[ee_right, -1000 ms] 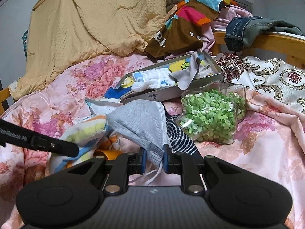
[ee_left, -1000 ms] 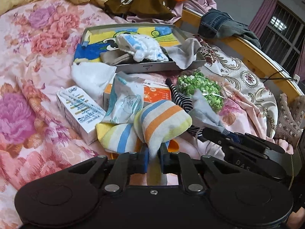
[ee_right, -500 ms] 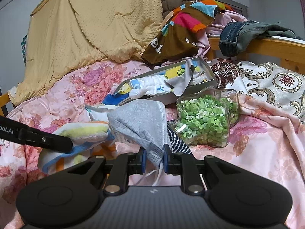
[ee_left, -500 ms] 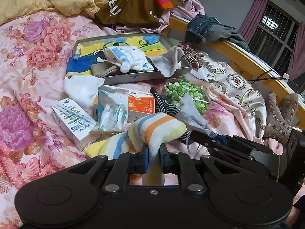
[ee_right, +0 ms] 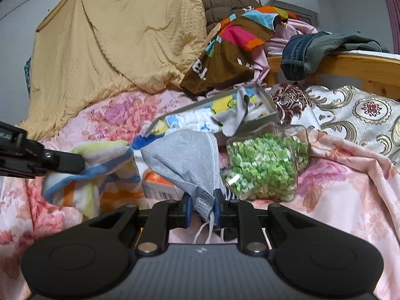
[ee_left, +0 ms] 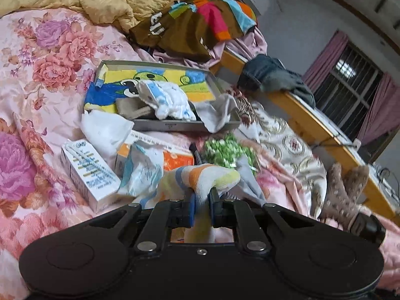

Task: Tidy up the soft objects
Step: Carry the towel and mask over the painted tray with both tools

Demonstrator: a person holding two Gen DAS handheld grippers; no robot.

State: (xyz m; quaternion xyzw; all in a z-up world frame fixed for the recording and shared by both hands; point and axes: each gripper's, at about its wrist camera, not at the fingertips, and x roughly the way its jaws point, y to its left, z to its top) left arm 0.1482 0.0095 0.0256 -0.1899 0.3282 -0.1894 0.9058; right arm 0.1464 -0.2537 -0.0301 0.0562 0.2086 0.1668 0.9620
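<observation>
In the left wrist view, the left gripper [ee_left: 202,206] is clamped nearly closed on a striped towel [ee_left: 200,177] of yellow, orange and blue, whose lower end hangs between the jaws and disappears behind the gripper body. Beyond it, a shallow box [ee_left: 172,126] on the floral bedspread [ee_left: 37,80] holds a white and blue cloth [ee_left: 165,100] and a grey cloth draped over its rim. The jar of green pieces [ee_left: 225,150] is motion-blurred and half hidden by the towel. A white carton [ee_left: 87,172] lies to the left.

In the right wrist view, the right gripper [ee_right: 202,211] pinches a grey face mask [ee_right: 185,160] at its lower corner, jaws almost together; the mask's white ear loops trail below and are partly hidden. The mask covers part of the box. The left gripper enters from the left edge, cut off, gripping the towel.
</observation>
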